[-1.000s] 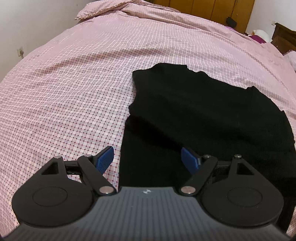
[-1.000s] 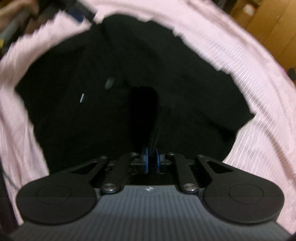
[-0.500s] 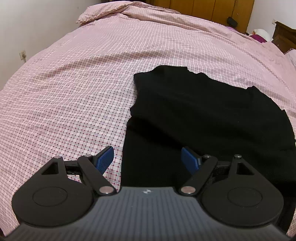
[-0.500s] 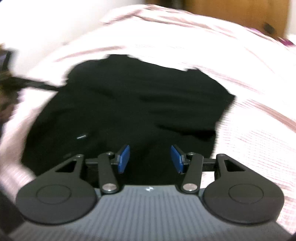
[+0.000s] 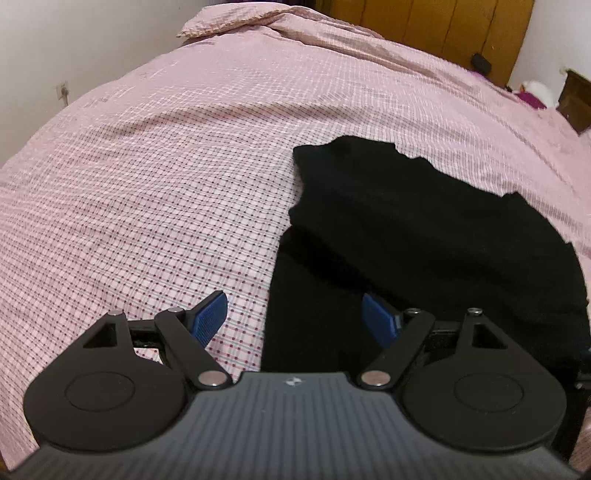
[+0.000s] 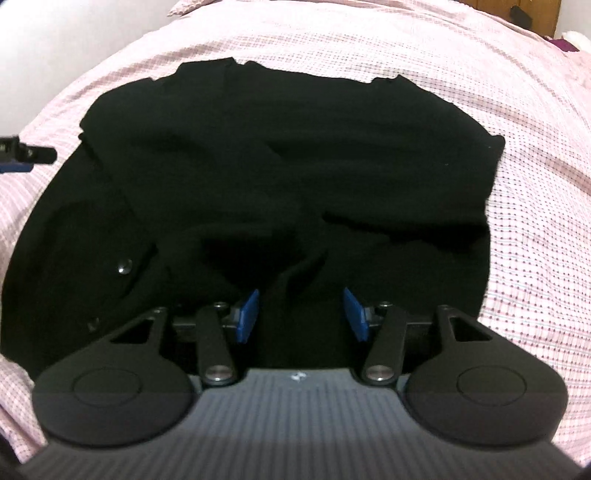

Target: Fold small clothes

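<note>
A bed (image 5: 155,192) fills most of both views, covered by a pink checked sheet. At its far end the sheet bunches over a pillow (image 5: 236,22). Behind that end stands a wooden headboard (image 5: 436,26) with a small dark object (image 5: 481,62) against it. A white wall (image 5: 74,48) runs along the bed's left side, with a socket (image 5: 62,90) low on it. Off the bed's far right corner stands dark wooden furniture (image 5: 576,99).

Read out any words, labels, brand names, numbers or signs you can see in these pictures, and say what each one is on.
No readable text in either view.
Small pale emblem on the left gripper body: a logo mark, too small to read.
The same emblem on the right gripper body: blurred, unreadable.
Black garment: no label or print shows.
Pink checked bedsheet: pattern only, no words.
</note>
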The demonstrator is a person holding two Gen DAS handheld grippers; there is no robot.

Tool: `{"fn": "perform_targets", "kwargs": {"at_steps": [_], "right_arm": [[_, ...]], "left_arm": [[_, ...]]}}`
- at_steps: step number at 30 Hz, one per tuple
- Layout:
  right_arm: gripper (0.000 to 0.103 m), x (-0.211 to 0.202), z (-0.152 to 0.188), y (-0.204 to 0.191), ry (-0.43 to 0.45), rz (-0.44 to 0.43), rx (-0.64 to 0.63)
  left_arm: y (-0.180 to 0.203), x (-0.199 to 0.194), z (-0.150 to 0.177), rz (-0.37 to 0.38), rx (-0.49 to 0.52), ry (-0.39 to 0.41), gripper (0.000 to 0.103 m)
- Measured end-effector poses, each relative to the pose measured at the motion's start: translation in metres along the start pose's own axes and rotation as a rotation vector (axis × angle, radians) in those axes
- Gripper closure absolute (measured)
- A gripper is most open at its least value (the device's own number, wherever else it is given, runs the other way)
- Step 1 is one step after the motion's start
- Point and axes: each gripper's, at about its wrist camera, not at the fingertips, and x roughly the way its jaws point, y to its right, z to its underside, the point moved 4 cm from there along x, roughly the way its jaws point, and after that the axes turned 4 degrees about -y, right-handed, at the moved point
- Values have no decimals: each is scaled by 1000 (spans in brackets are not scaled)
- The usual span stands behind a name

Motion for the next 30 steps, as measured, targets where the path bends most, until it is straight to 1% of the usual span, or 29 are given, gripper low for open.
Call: {"fn": "perform_targets", "kwargs": {"at_steps": [2,3,4,5,6,7,8,9,12,15,17,21,25,28,30], "right_arm": [[53,-1,3,-3,-1,8,-8],[59,0,2,-4,-3,6,-4],[70,-2,2,-5,-6,-6,2],[76,-2,1,-8,-9,-19,3],[87,-3,1,-11,-11,-29,-2],[91,-3,-1,-15,-15,-32,-10],[91,-3,-1,-19,-16,-20,-23],[94,-3,-2,-22,-16,-9,-38],[96,-9,-7,-27,-22,-9,-54],[96,-18,-17,-28,-21,11,-74],[96,-26,-28,-27,-4,42,-95],[96,-47,-60,-19,65,105,-114],[96,-63,-94,-8,119,205,-159],[96,-62,-112,0,125,258,-199],[96,-52,-119,4,99,280,-221]], "left_arm": [[-2,0,1,10,-11,-1,20],[-2,0,1,11,-9,-1,20],[-3,0,1,12,-7,0,20],[-3,0,2,15,-6,1,20],[-2,1,2,18,-7,-1,20],[-2,2,2,21,-8,-3,20],[-2,2,2,24,-8,-4,20],[-2,3,1,26,-7,-4,20],[-2,4,0,33,-6,0,20],[-1,3,-4,39,-4,9,20],[1,2,-9,44,1,22,20],[6,-1,-21,53,16,53,20],[13,0,-33,62,35,75,20],[21,6,-44,56,56,87,20],[26,11,-49,51,73,93,20]]}}
